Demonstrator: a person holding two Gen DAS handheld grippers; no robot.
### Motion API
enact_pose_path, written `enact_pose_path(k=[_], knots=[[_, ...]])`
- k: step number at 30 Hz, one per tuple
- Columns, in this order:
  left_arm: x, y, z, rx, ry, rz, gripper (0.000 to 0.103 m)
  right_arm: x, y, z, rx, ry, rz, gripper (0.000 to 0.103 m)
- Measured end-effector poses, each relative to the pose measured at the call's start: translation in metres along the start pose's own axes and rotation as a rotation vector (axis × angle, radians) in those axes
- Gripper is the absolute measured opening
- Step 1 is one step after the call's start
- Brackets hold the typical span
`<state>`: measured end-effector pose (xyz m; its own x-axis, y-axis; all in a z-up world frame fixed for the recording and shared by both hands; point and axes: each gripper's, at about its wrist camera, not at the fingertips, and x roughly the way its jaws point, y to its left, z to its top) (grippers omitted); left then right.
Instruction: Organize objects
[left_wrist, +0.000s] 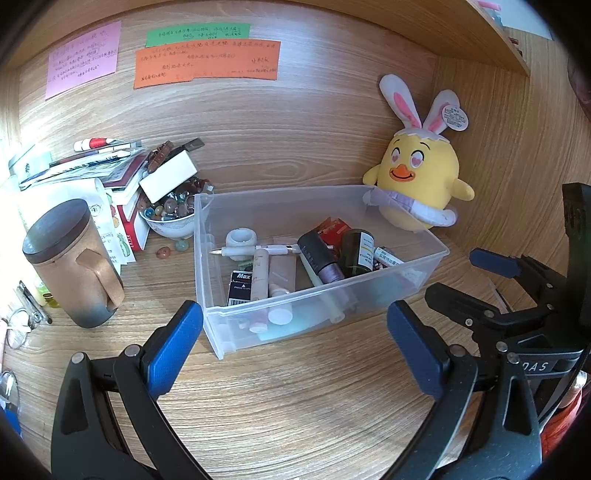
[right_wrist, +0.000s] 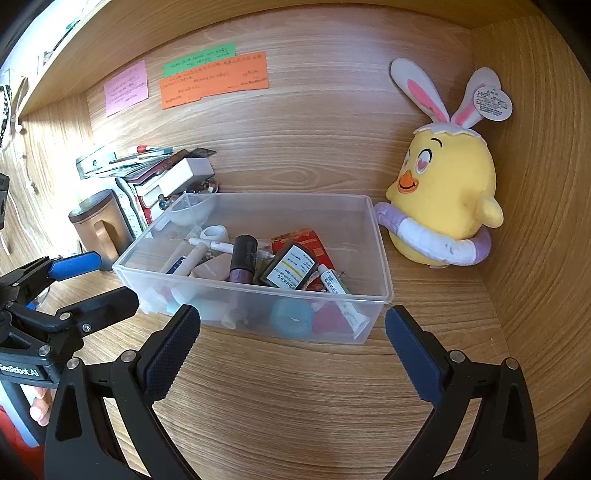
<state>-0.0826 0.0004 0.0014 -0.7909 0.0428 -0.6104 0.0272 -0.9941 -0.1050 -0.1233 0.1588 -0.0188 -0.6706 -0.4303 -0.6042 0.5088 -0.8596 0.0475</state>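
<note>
Inside clear bin (left_wrist: 406, 266): black box (left_wrist: 239, 288) reading "Max" | left gripper (left_wrist: 295, 343) gaping, empty | right gripper (right_wrist: 291, 343) "DAS"-marked, gaping, empty

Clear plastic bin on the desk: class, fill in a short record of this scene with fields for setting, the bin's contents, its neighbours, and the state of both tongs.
setting: wooden desk with coloured notes on the back panel
bin: clear plastic bin, open top
contents: dark bottle, purple tube, pen, other small items
right of bin: yellow chick plush, touching the bin's far corner
left of bin: brown lidded mug, bowl of beads, stacked books
left tongs: open, empty, short of the bin
right tongs: open, empty
</note>
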Motion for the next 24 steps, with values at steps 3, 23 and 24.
enact_pose_path(k=[3,23,24], knots=[[0.0004,0.0003,-0.0001,0.002,0.001,-0.003,0.101,0.0008,-0.0016,-0.0001,0.005,0.003,0.002,0.1],[0.0022,-0.0025,-0.0023,0.01,0.004,-0.008,0.102,0.0028,-0.006,-0.0022,0.021,0.014,0.015,0.1],[0.0022,-0.0027,-0.0021,0.01,0.004,-0.007,0.102,0.0027,-0.0062,-0.0023,0.021,0.013,0.015,0.1]])
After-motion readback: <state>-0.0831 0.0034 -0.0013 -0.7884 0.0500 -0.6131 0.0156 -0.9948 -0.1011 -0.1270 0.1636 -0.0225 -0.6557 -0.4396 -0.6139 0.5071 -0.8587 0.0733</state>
